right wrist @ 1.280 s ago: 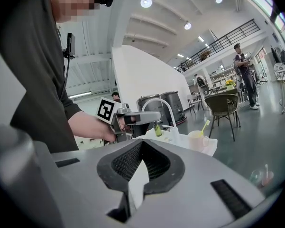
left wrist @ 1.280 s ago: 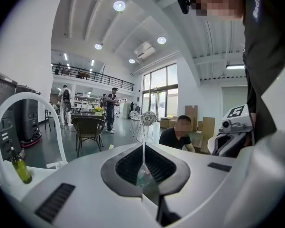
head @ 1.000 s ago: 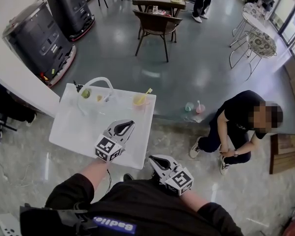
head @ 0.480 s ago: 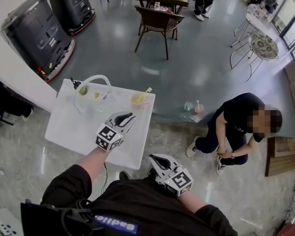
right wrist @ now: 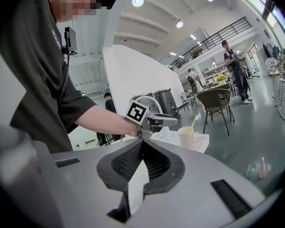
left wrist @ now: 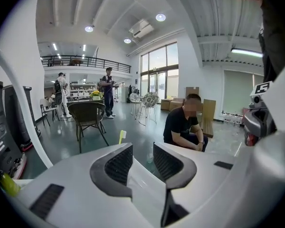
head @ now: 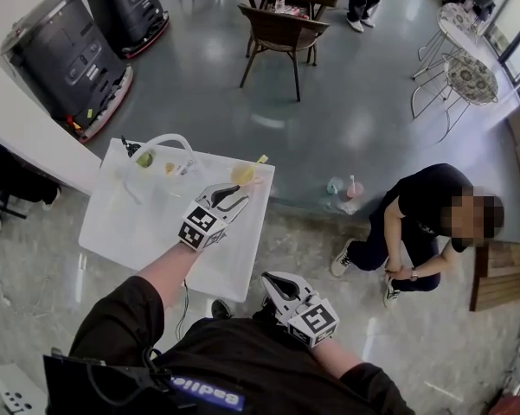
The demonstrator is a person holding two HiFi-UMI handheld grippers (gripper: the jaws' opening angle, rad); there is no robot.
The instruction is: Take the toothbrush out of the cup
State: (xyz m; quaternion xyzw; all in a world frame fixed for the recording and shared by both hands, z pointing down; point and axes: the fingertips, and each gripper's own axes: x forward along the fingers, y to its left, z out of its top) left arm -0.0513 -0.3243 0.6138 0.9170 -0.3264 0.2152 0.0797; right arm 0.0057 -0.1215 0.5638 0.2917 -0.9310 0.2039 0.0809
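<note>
A pale yellow cup (head: 242,175) stands near the far right corner of the white table (head: 130,223), with a yellow-green toothbrush (head: 261,159) leaning out of it. My left gripper (head: 241,199) hovers just short of the cup, its jaws opening with nothing between them. In the left gripper view only the toothbrush head (left wrist: 122,136) shows above the left gripper (left wrist: 142,149); the cup is hidden. My right gripper (head: 268,280) stays shut and empty close to my body, off the table. In the right gripper view, past the right gripper (right wrist: 142,144), the cup (right wrist: 187,137) and toothbrush (right wrist: 194,122) show.
A white basket with an arched handle (head: 166,139) holds small green and yellow items at the table's back left. A person (head: 424,219) crouches on the floor to the right, two small cups (head: 343,187) near them. A chair (head: 281,35) and black machines (head: 65,59) stand beyond.
My left gripper has moved forward and to the right across the table toward the cup, and its jaws have gone from shut to open. The right gripper has stayed put.
</note>
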